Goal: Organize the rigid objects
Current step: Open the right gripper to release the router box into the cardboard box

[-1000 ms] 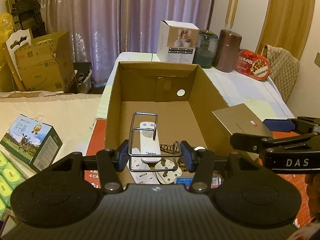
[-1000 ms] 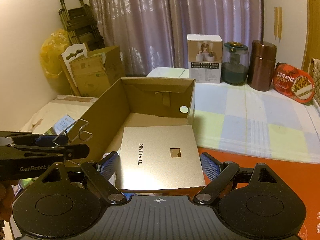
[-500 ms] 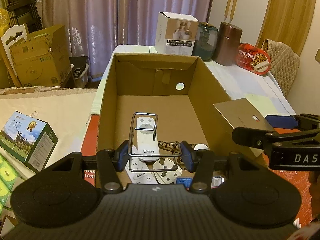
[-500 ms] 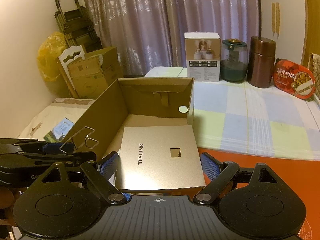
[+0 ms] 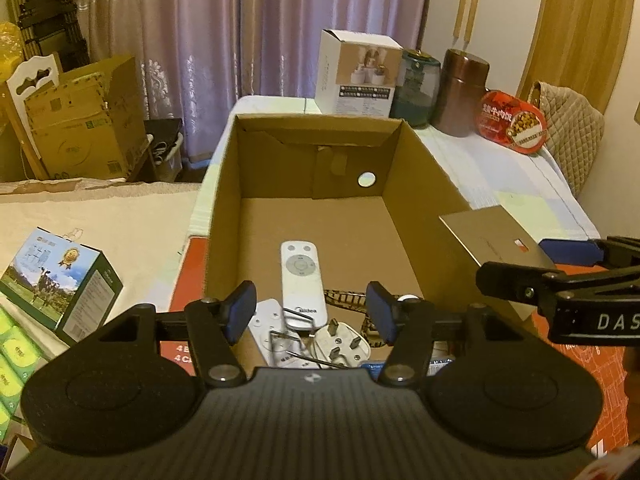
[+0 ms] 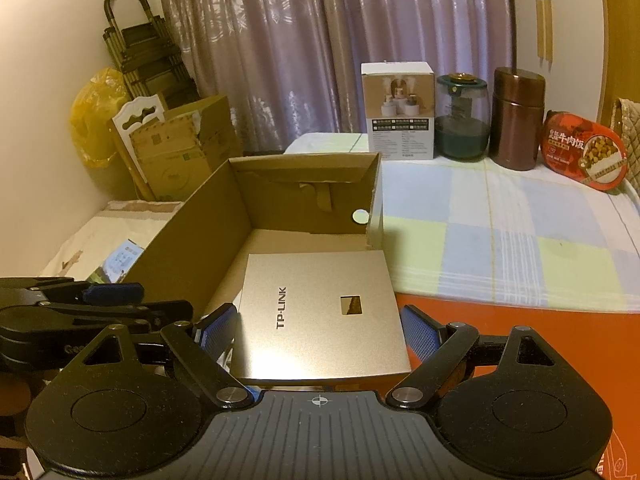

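Over the cardboard box (image 5: 224,216), the left gripper (image 5: 311,312) is seen with jaws opening and nothing gripped, a wire rack (image 5: 294,334) lying below on a remote control (image 5: 302,284), while a gold router box (image 6: 320,312) is clamped between the right gripper (image 6: 316,330) pads.

The left gripper's (image 5: 311,312) body hides the near end of the cardboard box (image 5: 224,216), covering the lower parts of the wire rack (image 5: 288,340), the small remote (image 5: 266,322) and the white plug (image 5: 340,344). In the right wrist view, the gold TP-LINK box (image 6: 320,316) conceals the carton's near floor. The green packs (image 5: 12,356) are cut off at the left edge.
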